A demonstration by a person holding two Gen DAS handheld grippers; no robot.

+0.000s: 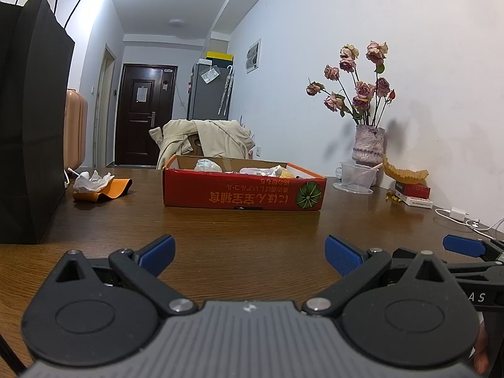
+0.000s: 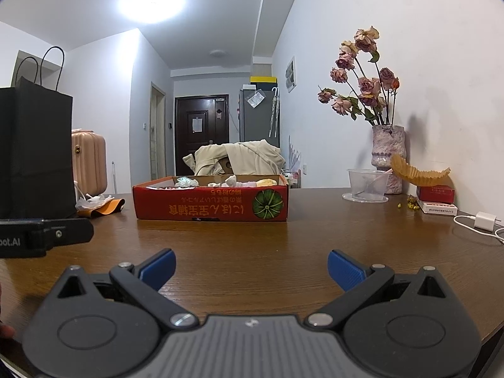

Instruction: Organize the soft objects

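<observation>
Beyond both spread claws (image 1: 250, 253) (image 2: 251, 267): red box (image 1: 242, 193) (image 2: 210, 204), well apart.

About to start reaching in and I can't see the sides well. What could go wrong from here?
1. The crumpled tissue lies close to the tall black paper bag; the left gripper reaching for it might nudge the bag over.
2. The vase of dried roses and clear plastic cup stand right of the red box; a wide right gripper swing could topple them.
</observation>
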